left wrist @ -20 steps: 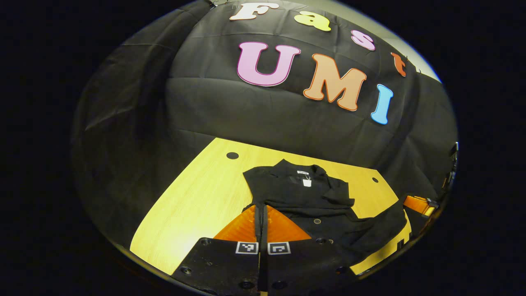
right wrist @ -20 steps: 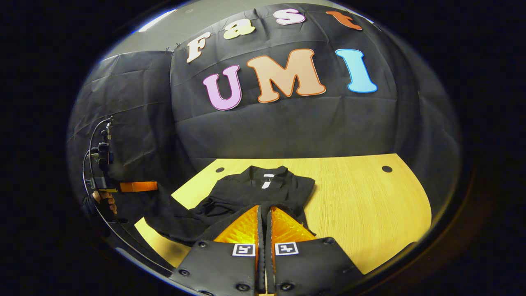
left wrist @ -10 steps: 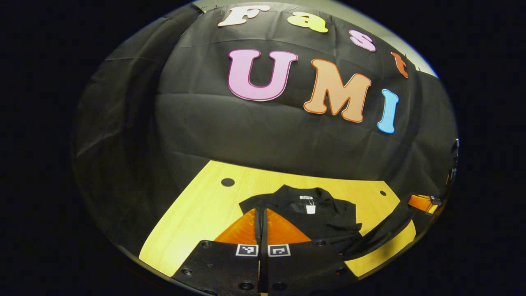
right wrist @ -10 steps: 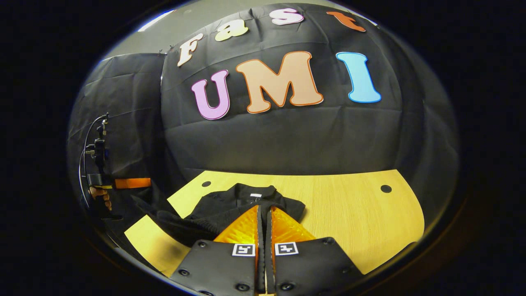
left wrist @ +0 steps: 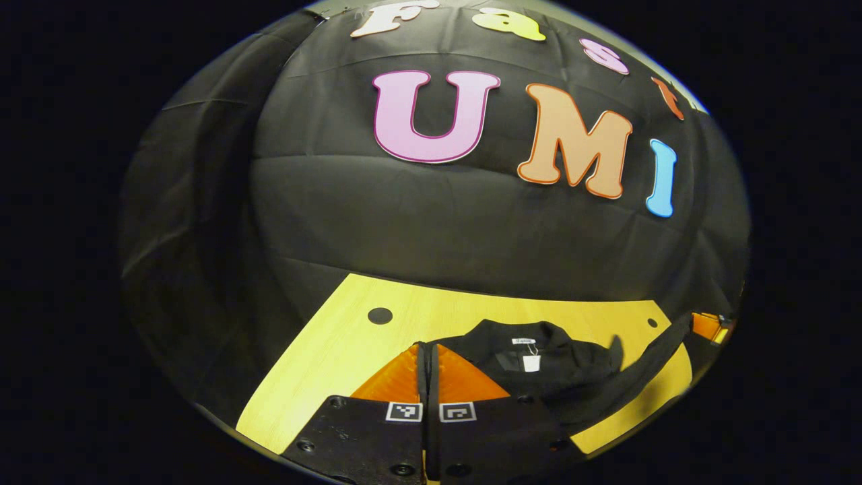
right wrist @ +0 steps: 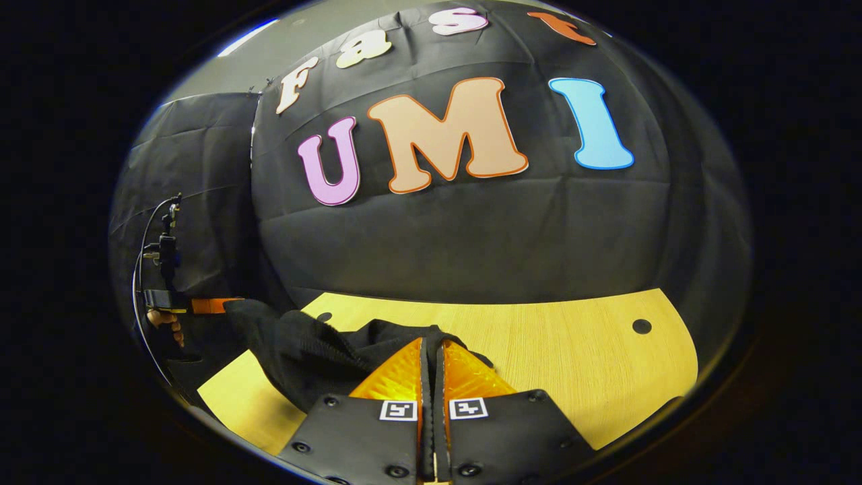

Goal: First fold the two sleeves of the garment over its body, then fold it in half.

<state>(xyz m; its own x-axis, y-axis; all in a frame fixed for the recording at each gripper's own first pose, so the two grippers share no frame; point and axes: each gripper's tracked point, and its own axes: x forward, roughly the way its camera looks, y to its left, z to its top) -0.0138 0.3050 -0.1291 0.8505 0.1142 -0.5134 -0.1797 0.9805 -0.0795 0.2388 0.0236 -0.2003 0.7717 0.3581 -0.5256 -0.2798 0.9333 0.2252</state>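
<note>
Black cloth hangs behind a yellow wooden desk, and on that desk lies a black garment with its collar toward the back edge and a white tag at the neck.

From the left gripper view, the left gripper has its two fingers pressed together with only a thin dark slit between them, and black fabric runs along that slit; the tips sit right at the garment's near edge, so it looks clamped on the cloth. Off to the right, a band of the garment rises off the desk toward the right gripper, which shows small at the desk's right edge.

From the right gripper view, the right gripper is closed just as tightly, fingers meeting over a pinch of black fabric at the garment's hem. A lifted stretch of the garment slopes up toward the left gripper, which hangs above the desk's left edge, held by a hand. A round hole marks the desk's far right corner.
</note>
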